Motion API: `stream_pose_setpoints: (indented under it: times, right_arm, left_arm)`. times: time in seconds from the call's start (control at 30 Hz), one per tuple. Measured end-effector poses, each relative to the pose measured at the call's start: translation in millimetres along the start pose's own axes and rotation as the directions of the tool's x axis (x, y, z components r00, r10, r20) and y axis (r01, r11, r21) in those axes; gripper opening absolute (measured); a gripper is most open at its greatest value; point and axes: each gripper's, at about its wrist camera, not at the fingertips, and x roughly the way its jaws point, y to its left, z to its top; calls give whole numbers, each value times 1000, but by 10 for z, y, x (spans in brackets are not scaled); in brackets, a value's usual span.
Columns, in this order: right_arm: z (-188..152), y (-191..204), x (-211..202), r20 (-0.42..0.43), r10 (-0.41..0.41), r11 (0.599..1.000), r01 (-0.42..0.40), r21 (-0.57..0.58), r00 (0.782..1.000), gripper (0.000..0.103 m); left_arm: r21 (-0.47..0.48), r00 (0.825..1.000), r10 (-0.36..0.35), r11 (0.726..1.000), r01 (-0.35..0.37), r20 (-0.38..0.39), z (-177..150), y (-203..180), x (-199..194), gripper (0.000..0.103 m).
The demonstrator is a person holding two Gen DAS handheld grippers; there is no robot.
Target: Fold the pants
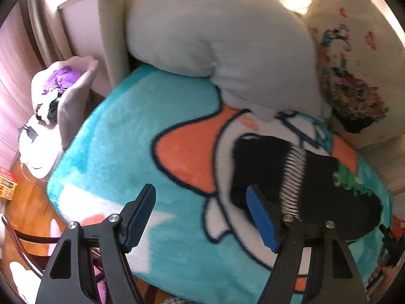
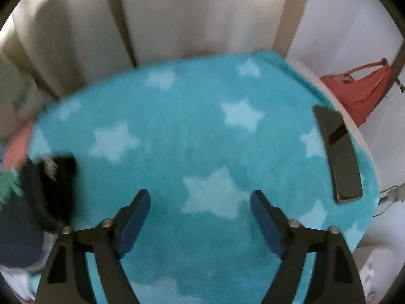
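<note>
Black pants (image 1: 316, 177) with a white ribbed stripe and a green print lie folded on the turquoise blanket (image 1: 121, 136), at the right of the left wrist view. My left gripper (image 1: 202, 217) is open and empty above the blanket, its right finger over the pants' near edge. In the right wrist view the pants (image 2: 54, 185) show blurred at the left edge. My right gripper (image 2: 200, 217) is open and empty over the star-patterned blanket (image 2: 192, 136), well right of the pants.
A grey pillow (image 1: 215, 33) and a printed pillow (image 1: 354, 63) lie at the bed's head. A chair with clothes (image 1: 58, 93) stands left of the bed. A dark phone (image 2: 339, 154) lies on the blanket's right side. A red bag (image 2: 362, 88) hangs beyond, curtains (image 2: 177, 15) behind.
</note>
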Motion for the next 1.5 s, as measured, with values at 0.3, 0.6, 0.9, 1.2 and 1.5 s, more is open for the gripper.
stream_pose_setpoints:
  times: [0.3, 0.6, 0.9, 1.2, 1.5]
  right_arm:
    - [-133, 255, -129, -142, 549, 833, -526, 172, 823, 84]
    - [-285, 680, -60, -228, 685, 729, -654, 203, 692, 70]
    - [-339, 707, -8, -239, 709, 705, -658, 266, 664, 45]
    - [-373, 890, 94, -287, 582, 813, -543, 210, 761, 10]
    - [-119, 873, -271, -178, 590, 807, -575, 135, 787, 4]
  left_arm:
    - [-125, 969, -182, 979, 162, -167, -32, -305, 373, 73]
    - [-69, 938, -198, 980, 186, -286, 15, -666, 693, 52]
    - [-126, 906, -269, 963, 240, -327, -1, -666, 777, 19]
    - [-140, 903, -300, 953, 269, -308, 65, -726, 764, 5]
    - [-172, 882, -393, 918, 358, -260, 320, -746, 546, 5]
